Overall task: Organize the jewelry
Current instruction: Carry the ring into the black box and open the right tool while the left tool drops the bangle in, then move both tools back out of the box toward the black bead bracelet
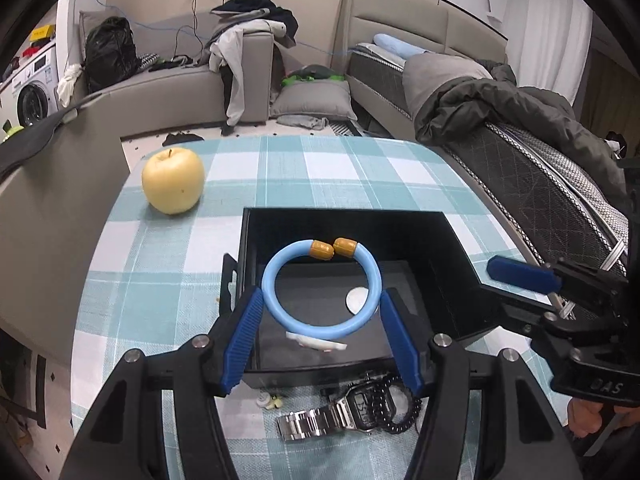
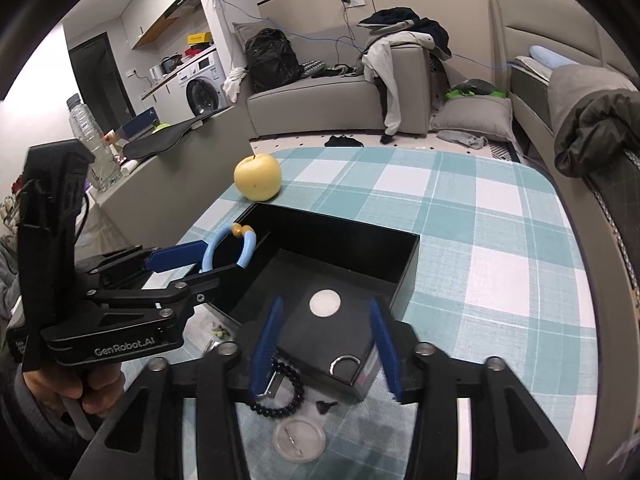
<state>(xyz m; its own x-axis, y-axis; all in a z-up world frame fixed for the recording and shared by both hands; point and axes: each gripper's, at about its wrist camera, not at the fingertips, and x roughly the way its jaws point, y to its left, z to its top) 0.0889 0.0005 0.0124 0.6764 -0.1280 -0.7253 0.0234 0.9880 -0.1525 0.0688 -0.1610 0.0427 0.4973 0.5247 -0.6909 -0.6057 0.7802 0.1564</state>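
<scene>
The left tongs (image 1: 322, 316) are gripping a light blue bangle (image 1: 320, 286) across its width, holding it above the open black box (image 1: 448, 240) sitting on the checked tabletop (image 1: 360, 168). The bangle is lying roughly flat in the grip, its two amber end caps (image 1: 334, 249) pointing away from the camera toward the box's far wall. A white piece beneath the bangle is being partly hidden and cannot be identified. A round silver disc (image 2: 325, 303) is resting on the box floor. The right tongs (image 2: 326, 344) are standing wide over the box's near corner, holding nothing. A metal watch (image 1: 332, 412) and a black coiled band (image 1: 394, 404) are lying just before the box, partly cut off by the tong arms; the watch face is unreadable. "GenRobot.AI" is showing on the left gripper body in the right wrist view. A yellow apple (image 1: 173, 181) is sitting beyond the box.
</scene>
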